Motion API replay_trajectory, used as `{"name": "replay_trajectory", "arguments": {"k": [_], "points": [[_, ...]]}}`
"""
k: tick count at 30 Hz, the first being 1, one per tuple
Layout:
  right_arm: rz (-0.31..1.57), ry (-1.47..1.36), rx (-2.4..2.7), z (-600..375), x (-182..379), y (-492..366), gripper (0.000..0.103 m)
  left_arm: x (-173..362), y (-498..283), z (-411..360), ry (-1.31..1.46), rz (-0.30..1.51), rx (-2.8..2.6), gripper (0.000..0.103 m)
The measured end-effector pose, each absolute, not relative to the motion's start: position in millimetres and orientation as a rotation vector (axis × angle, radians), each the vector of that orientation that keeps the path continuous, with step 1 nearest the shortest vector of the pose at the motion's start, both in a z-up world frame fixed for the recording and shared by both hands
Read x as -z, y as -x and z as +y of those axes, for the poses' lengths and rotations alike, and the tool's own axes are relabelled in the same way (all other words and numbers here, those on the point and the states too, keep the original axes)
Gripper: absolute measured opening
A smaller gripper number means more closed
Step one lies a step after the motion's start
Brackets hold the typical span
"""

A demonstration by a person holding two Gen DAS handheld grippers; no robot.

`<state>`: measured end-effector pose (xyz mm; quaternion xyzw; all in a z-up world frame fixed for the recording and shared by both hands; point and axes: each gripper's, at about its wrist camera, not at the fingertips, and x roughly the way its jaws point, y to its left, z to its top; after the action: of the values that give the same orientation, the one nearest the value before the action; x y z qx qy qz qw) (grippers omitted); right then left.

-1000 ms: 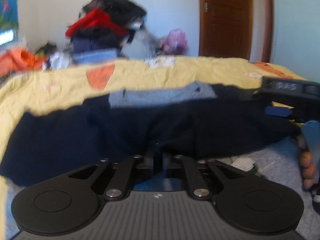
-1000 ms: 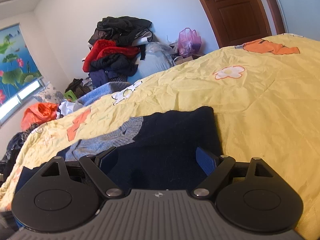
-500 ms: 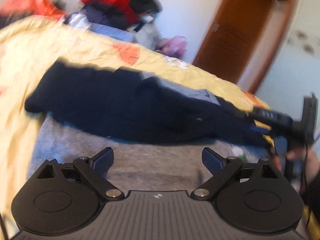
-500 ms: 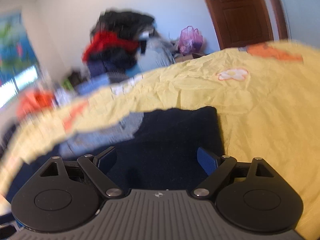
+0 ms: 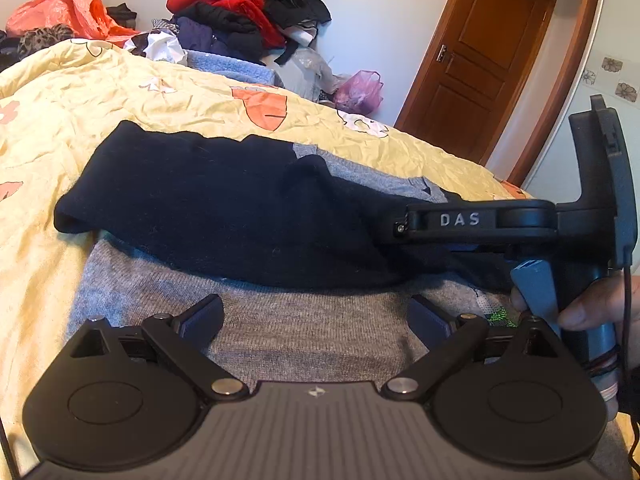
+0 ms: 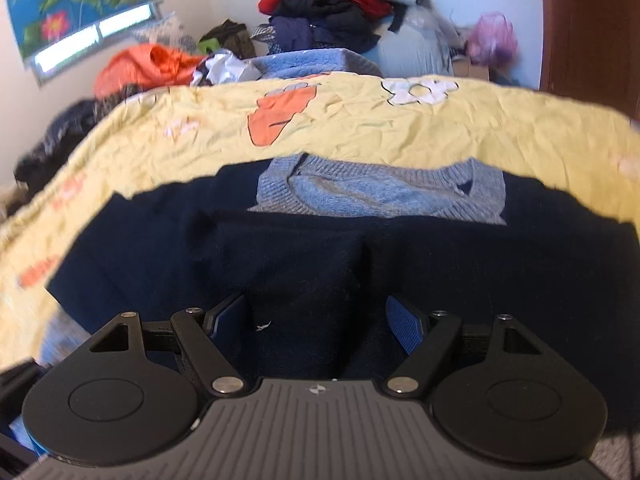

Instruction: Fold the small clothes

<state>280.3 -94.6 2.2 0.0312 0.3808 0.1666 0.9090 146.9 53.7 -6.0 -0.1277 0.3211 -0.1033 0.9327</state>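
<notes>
Sweater [image 5: 224, 208] hem cut off below left gripper [image 5: 316, 316], right gripper [image 6: 316, 322] view blurred

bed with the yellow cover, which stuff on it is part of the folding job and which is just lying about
Part of the job:
- navy and grey knitted sweater, sleeves folded across it
- left gripper, open over the grey hem
- right gripper, open over the navy sleeves

Just lying about:
- heap of red and black clothes
- orange plastic bag
- pink plastic bag
- folded light blue towel
</notes>
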Motion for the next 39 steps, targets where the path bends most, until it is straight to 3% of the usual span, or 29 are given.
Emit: {"name": "replay_trajectory", "arguments": {"k": [5, 12, 22, 24, 25, 35, 39], "points": [[0.782, -0.086, -0.333, -107.3, -8.8, -282.3, 0.050, 6.1, -148.3, 54.9, 0.273, 0.656, 0.217, 0.100], [0.843, -0.441, -0.319, -151.2, -6.0, -298.0, 0.054, 6.1, -148.3, 55.8, 0.282, 0.654, 0.218, 0.100], [0.823, -0.380, -0.323, -139.6, -0.1, -299.4, 0.053, 6.4, -148.6, 56.5, 0.292, 0.651, 0.220, 0.100], [0.794, -0.319, -0.349, -131.0, -6.2, -295.7, 0.019, 6.6, -149.0, 56.9, 0.298, 0.650, 0.221, 0.100], [0.793, -0.296, -0.362, -127.1, -9.8, -295.0, 0.014, 6.6, -149.2, 57.3, 0.301, 0.650, 0.222, 0.101], [0.582, -0.163, -0.395, -147.1, -104.9, -288.4, 0.013, 7.4, -150.0, 58.2, 0.314, 0.647, 0.227, 0.101], [0.616, -0.149, -0.277, -199.3, -105.8, -292.5, 0.013, 7.8, -150.6, 59.1, 0.324, 0.646, 0.231, 0.102]]}}
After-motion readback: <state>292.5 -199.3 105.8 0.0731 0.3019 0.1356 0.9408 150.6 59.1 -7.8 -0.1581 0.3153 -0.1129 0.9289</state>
